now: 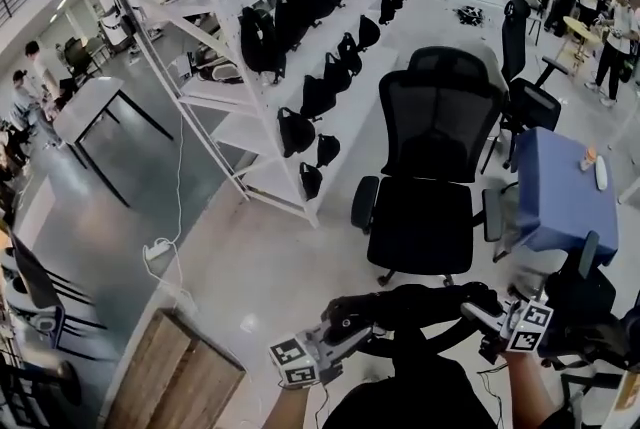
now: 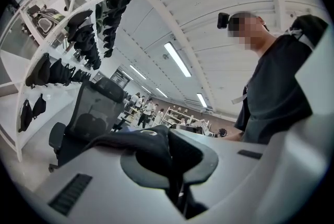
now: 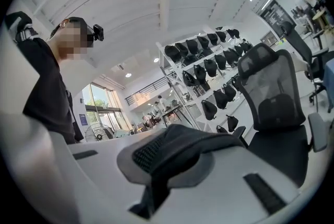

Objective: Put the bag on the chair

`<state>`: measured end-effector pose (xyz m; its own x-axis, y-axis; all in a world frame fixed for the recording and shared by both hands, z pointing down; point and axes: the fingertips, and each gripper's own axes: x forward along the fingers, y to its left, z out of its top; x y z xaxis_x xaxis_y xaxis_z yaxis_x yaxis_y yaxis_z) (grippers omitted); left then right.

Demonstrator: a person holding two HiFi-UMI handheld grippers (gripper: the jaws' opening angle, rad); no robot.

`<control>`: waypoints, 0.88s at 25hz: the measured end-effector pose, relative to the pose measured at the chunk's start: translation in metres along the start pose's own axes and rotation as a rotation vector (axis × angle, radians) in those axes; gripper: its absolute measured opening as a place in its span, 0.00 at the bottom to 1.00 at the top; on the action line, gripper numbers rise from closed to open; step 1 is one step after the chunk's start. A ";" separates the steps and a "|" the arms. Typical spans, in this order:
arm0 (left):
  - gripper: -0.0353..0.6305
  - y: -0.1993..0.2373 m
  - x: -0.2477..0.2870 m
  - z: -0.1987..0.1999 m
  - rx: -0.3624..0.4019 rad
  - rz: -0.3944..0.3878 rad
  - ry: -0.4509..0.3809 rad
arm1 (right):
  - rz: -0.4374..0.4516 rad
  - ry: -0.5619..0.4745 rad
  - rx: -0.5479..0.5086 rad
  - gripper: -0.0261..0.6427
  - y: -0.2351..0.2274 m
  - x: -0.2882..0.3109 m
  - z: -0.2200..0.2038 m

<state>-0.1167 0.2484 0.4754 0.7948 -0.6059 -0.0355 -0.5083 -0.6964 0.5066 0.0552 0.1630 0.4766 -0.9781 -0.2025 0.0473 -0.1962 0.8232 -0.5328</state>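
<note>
Bag (image 1: 420, 303) is hanging between both grippers; left gripper (image 1: 345, 325) and right gripper (image 1: 482, 313) jaws are each clamping its soft, black, partly meshed fabric.

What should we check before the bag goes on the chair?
1. Left tool shut on the bag: ok.
2. Right tool shut on the bag: ok.
3. Chair seat has nothing on it: ok.
4. Chair faces us, straight ahead: ok.
5. Bag zipped closed: cannot tell.
</note>
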 end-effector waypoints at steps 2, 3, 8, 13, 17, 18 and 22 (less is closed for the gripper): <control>0.09 0.020 0.016 0.008 -0.007 -0.001 0.008 | -0.005 -0.003 0.005 0.06 -0.021 0.004 0.010; 0.09 0.030 0.024 0.013 -0.011 -0.001 0.012 | -0.008 -0.004 0.008 0.06 -0.032 0.005 0.015; 0.09 0.079 0.066 0.031 -0.038 -0.008 0.039 | -0.028 -0.021 0.030 0.06 -0.088 0.012 0.038; 0.09 0.126 0.106 0.039 -0.084 0.008 0.071 | -0.029 -0.012 0.070 0.06 -0.142 0.017 0.052; 0.09 0.160 0.137 0.044 -0.108 0.025 0.111 | -0.026 -0.009 0.089 0.06 -0.180 0.018 0.059; 0.09 0.169 0.144 0.044 -0.117 0.033 0.120 | -0.026 -0.008 0.092 0.06 -0.189 0.019 0.061; 0.09 0.203 0.170 0.047 -0.167 0.057 0.121 | -0.055 -0.025 0.089 0.06 -0.226 0.021 0.071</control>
<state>-0.1000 -0.0143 0.5314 0.8053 -0.5851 0.0956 -0.4994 -0.5827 0.6412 0.0840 -0.0653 0.5376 -0.9639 -0.2598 0.0583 -0.2414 0.7602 -0.6032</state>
